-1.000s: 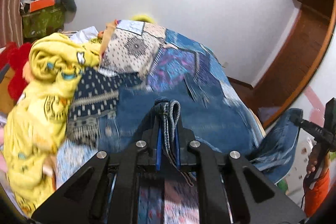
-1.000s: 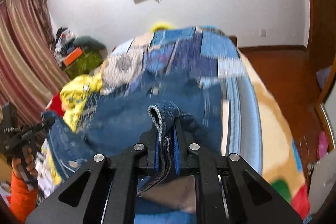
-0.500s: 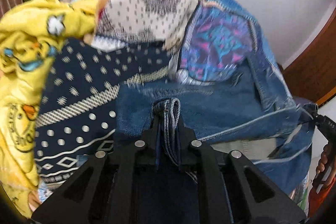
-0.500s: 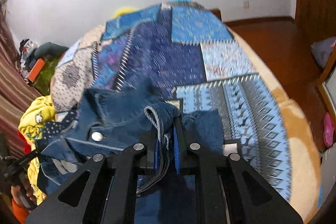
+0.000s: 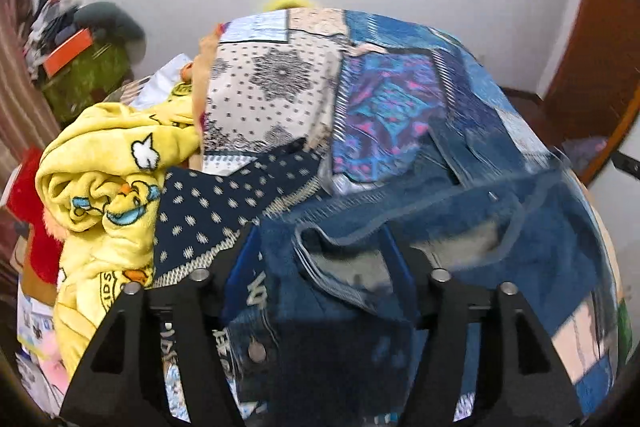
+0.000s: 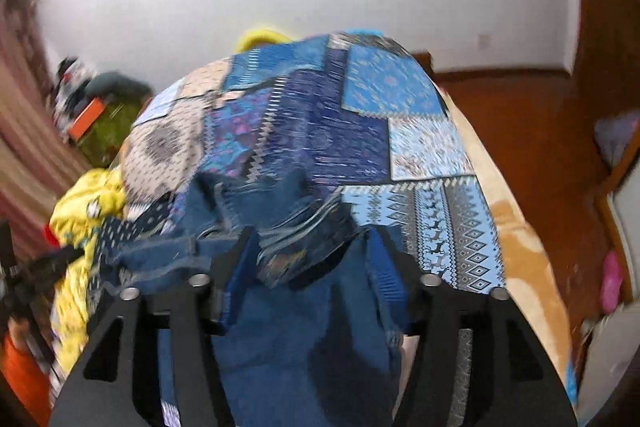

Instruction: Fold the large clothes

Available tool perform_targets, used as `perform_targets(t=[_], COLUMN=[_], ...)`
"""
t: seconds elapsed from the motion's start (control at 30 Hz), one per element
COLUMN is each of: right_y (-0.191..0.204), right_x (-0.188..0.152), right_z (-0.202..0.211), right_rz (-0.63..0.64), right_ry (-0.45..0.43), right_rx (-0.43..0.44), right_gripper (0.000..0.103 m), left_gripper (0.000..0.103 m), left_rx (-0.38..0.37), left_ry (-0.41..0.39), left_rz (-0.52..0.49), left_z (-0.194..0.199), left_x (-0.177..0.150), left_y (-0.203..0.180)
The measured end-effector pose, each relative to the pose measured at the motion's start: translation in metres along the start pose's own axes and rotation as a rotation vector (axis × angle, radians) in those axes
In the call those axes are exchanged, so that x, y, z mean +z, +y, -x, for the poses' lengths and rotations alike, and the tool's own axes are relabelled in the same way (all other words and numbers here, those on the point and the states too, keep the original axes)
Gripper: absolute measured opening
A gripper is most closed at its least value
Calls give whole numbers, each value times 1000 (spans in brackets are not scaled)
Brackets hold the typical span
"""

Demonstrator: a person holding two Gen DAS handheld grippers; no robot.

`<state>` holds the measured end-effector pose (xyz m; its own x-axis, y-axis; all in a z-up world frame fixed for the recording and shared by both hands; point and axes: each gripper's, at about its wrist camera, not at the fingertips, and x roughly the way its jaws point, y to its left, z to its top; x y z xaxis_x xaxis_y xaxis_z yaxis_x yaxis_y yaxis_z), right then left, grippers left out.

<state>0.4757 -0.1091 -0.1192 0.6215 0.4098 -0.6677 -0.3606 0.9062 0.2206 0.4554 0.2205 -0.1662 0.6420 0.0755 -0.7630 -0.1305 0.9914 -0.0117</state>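
A blue denim jacket [image 5: 460,227] lies bunched on the patchwork blanket [image 5: 384,99] of the bed. My left gripper [image 5: 320,239] is open, its blue-padded fingers spread wide with the jacket's folded edge lying loose between them. In the right wrist view the same jacket [image 6: 288,339] lies under and between the fingers of my right gripper [image 6: 312,239], which is also open. The denim there is crumpled near the collar. The blanket [image 6: 380,131] stretches beyond it.
A yellow printed fleece [image 5: 108,179] is heaped at the left of the bed. A dark dotted cloth [image 5: 224,211] lies beside it. A green box with clutter [image 5: 84,67] stands by the wall. The bed's beige right edge [image 6: 528,247] drops to a wooden floor [image 6: 532,115].
Both grippers were shut on folds of the denim jacket; now both have opened and the denim has dropped onto the bed. The cameras have tilted up a little.
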Motion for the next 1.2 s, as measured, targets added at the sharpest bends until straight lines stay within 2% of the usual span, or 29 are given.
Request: perform_targets(t=[0.13, 0.23, 0.43, 0.6, 0.73, 0.77, 0.83, 0.9, 0.97, 1.1, 1.2], right_y=[28, 46, 64, 58, 39, 34, 22, 15, 11, 19, 22], right_x=[-20, -41, -64, -63, -59, -58, -58, -60, -63, -69, -69], right_z=[6, -4, -44, -77, -92, -94, -94, -91, -85, -69, -54], right_rz=[120, 178, 217, 171, 90, 68, 39, 53, 87, 190, 201], right_ry=[2, 42, 137, 162, 159, 158, 138, 123, 123, 113, 108], right_rx=[13, 49, 56, 43, 35, 31, -30, -69, -72, -159, -166], right_gripper=[69, 74, 75, 75, 75, 75, 75, 75, 75, 75, 75], left_gripper=[73, 79, 79, 79, 80, 84, 84, 84, 84, 84, 84], left_rx=[-19, -45, -27, 0, 51, 48, 31, 29, 47, 161, 150], left_ry=[36, 90, 185, 169, 164, 167, 166, 163, 143, 88, 55], left_rz=[-74, -103, -125, -49, 88, 112, 168, 181, 174, 114, 96], left_z=[5, -7, -54, -81, -107, -111, -117, -114, -104, -74, -46], left_x=[-24, -44, -63, -41, -15, -12, -8, -7, -9, -4, 1], left_y=[-20, -35, -52, -40, -10, -4, 10, 15, 16, 20, 26])
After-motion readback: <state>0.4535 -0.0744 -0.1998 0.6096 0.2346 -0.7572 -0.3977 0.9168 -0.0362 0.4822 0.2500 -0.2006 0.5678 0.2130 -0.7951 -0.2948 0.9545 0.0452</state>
